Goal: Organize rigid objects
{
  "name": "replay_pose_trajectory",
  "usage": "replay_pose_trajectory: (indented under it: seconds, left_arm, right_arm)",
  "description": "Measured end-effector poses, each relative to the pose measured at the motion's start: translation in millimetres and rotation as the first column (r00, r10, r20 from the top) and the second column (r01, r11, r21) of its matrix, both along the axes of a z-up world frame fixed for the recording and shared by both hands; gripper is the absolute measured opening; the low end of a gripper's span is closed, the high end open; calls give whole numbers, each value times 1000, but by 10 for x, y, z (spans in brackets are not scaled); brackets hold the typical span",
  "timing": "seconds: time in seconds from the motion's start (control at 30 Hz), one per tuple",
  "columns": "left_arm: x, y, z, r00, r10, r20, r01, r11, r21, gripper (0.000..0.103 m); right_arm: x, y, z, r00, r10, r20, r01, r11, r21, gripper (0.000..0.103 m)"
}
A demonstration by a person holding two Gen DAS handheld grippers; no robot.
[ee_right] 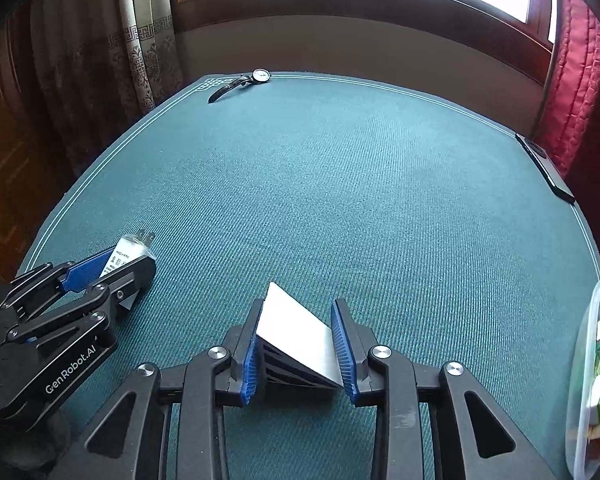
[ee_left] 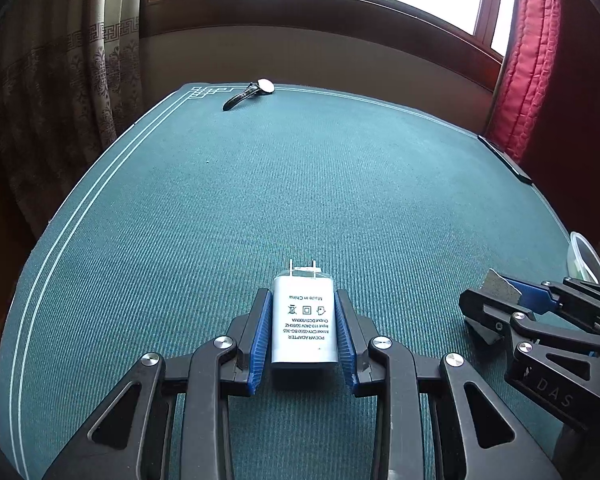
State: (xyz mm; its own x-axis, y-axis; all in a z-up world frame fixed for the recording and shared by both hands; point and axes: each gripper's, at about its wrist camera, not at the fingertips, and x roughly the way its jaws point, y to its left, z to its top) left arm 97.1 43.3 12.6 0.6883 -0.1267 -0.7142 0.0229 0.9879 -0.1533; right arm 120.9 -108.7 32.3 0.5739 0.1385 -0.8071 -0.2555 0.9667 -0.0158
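Note:
A white power adapter [ee_left: 303, 322] with two prongs pointing away sits between the blue pads of my left gripper [ee_left: 303, 304], which is shut on it just above the green mat [ee_left: 260, 200]. From the right wrist view the adapter [ee_right: 126, 252] shows at the left in that gripper [ee_right: 116, 270]. My right gripper [ee_right: 298, 312] is shut on a tilted silver wedge-shaped block [ee_right: 296, 336] with dark ribs on its side. In the left wrist view that block [ee_left: 500, 286] peeks out of the right gripper [ee_left: 504, 300]. A wristwatch [ee_left: 252, 92] [ee_right: 240, 82] lies at the mat's far edge.
A clear plastic container [ee_right: 592, 380] holding small items stands at the right edge, its rim [ee_left: 584, 256] also in the left wrist view. A dark phone [ee_right: 546, 168] [ee_left: 504, 160] lies on the mat's far right edge. Curtains hang left, a red quilted cloth [ee_left: 528, 60] right.

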Motion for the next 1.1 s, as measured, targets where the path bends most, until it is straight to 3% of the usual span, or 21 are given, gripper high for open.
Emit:
replay_pose_trajectory:
  seconds: [0.43, 0.63, 0.87, 1.0, 1.1]
  left_arm:
    - [-15, -1, -6, 1000, 0, 1, 0, 1000, -7, 32]
    - [-14, 1, -10, 1000, 1, 1, -1, 1000, -9, 32]
    - [-12, 0, -10, 1000, 1, 1, -1, 1000, -11, 32]
    - [-11, 1, -10, 1000, 1, 1, -1, 1000, -9, 32]
    - [-12, -5, -8, 1000, 1, 1, -1, 1000, -8, 32]
  right_arm:
    - [60, -9, -76, 1000, -6, -5, 6, 1000, 24, 37]
    - [65, -47, -96, 999, 31, 25, -33, 997, 63, 45]
    - [39, -29, -100, 998, 54, 39, -56, 997, 54, 48]
    - [-40, -123, -112, 998, 45, 34, -47, 996, 72, 60]
    - [-116, -194, -125, 998, 42, 42, -44, 997, 63, 60]
